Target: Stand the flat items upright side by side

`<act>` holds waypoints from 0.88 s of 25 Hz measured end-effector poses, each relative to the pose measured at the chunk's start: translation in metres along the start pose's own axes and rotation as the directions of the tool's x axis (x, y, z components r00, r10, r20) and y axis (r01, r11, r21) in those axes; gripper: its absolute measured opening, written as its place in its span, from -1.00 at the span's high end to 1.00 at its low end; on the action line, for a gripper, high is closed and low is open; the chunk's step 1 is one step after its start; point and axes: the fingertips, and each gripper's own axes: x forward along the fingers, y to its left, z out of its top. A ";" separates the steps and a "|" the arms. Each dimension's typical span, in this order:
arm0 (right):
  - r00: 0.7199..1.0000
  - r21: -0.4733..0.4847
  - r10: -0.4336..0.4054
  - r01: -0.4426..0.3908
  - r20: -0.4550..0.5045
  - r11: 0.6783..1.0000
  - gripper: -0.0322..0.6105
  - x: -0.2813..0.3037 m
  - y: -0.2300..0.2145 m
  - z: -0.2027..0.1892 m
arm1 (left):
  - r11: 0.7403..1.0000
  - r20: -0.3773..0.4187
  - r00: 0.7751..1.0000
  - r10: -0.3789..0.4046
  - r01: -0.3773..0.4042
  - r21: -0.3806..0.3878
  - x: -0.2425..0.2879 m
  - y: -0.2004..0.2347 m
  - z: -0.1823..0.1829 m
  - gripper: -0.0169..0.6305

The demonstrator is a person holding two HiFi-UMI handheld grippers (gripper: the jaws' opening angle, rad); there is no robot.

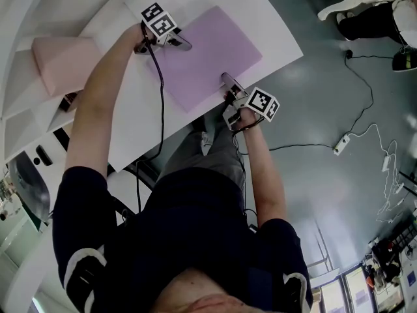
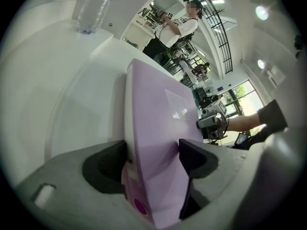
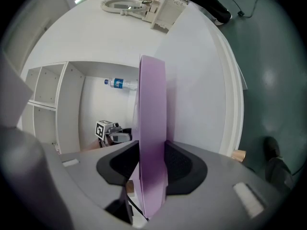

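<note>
A large flat lilac item (image 1: 208, 54) lies across the white table (image 1: 273, 31), held at two opposite edges. My left gripper (image 1: 179, 42) is at its far left edge. In the left gripper view both pads press on the lilac item (image 2: 158, 123), so that gripper (image 2: 152, 150) is shut on it. My right gripper (image 1: 229, 83) is at the near edge by the table's rim. In the right gripper view its jaws (image 3: 152, 150) are shut on the thin lilac edge (image 3: 152, 104). A pale pink flat item (image 1: 62, 60) rests tilted in the white shelf at the left.
White shelf compartments (image 1: 26, 109) border the table on the left. A water bottle (image 3: 120, 84) lies at the back of the table. A white boxy object (image 3: 163, 11) sits further off. A power strip with cables (image 1: 342, 145) is on the floor. A person (image 2: 175, 28) stands far away.
</note>
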 end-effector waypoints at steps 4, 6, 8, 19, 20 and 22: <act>1.000 -0.008 0.005 -0.004 0.011 1.000 0.40 -0.001 0.000 0.001 | 1.000 0.018 1.000 -0.006 0.006 0.004 0.000 0.000 0.000 -0.16; 1.000 -0.021 0.008 -0.008 0.015 1.000 0.41 -0.002 0.003 0.002 | 1.000 0.032 0.999 -0.012 0.012 0.005 0.000 0.000 0.000 -0.16; 1.000 -0.039 0.012 -0.011 0.019 0.999 0.41 -0.003 0.007 0.004 | 1.000 0.049 0.999 -0.017 0.017 0.009 -0.001 -0.001 0.000 -0.17; 0.997 -0.201 0.017 -0.003 0.069 0.980 0.42 -0.012 0.040 0.023 | 0.997 0.219 0.976 0.001 -0.019 0.078 -0.025 -0.006 0.020 -0.21; 0.997 -0.216 0.015 0.002 0.074 0.976 0.42 -0.013 0.043 0.025 | 0.996 0.239 0.971 0.005 -0.025 0.083 -0.028 -0.006 0.022 -0.21; 0.996 -0.239 0.012 0.009 0.084 0.971 0.42 -0.014 0.048 0.028 | 0.995 0.277 0.961 0.010 -0.037 0.092 -0.035 -0.009 0.027 -0.21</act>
